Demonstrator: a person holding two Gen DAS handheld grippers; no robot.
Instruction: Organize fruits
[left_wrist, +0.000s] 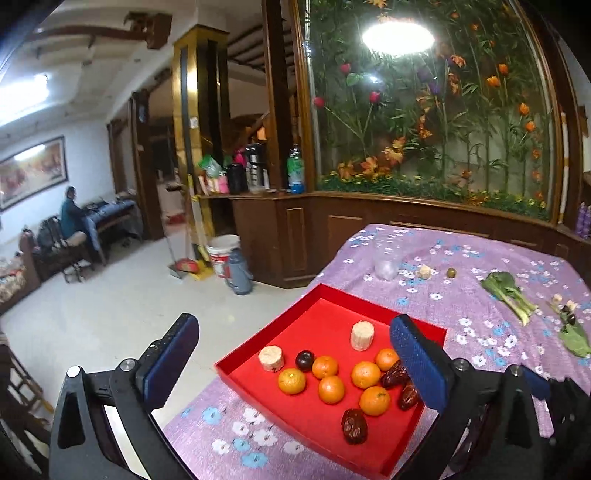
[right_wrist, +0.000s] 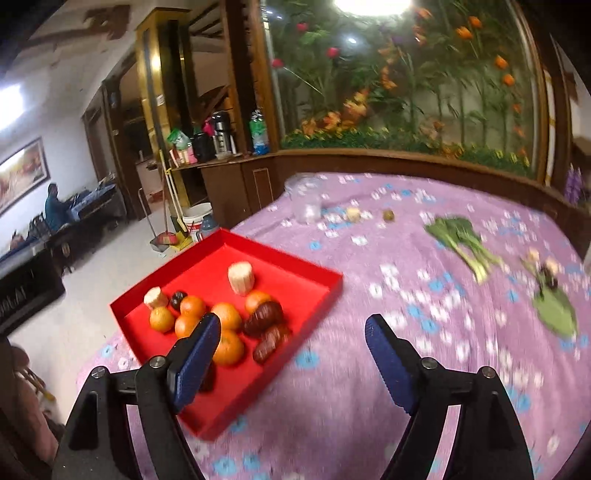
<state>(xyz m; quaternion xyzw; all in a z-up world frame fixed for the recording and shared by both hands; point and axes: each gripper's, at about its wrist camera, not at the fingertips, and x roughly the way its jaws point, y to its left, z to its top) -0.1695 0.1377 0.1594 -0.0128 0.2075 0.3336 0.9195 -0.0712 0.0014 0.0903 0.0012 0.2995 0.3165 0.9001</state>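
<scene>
Red tray (left_wrist: 373, 314) holds oranges (left_wrist: 365, 374) and dates (left_wrist: 354, 425) — both grippers' jaws apart, empty

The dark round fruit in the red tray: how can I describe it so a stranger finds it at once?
Look at the red tray on the purple flowered tablecloth. Among its oranges lies one small dark round fruit, between a pale cut cylinder and an orange. It is smooth, nearly black and round, unlike the wrinkled brown dates.

Red tray (left_wrist: 369, 295), orange mandarins (left_wrist: 291, 381), purple flowered tablecloth (left_wrist: 461, 295).
</scene>
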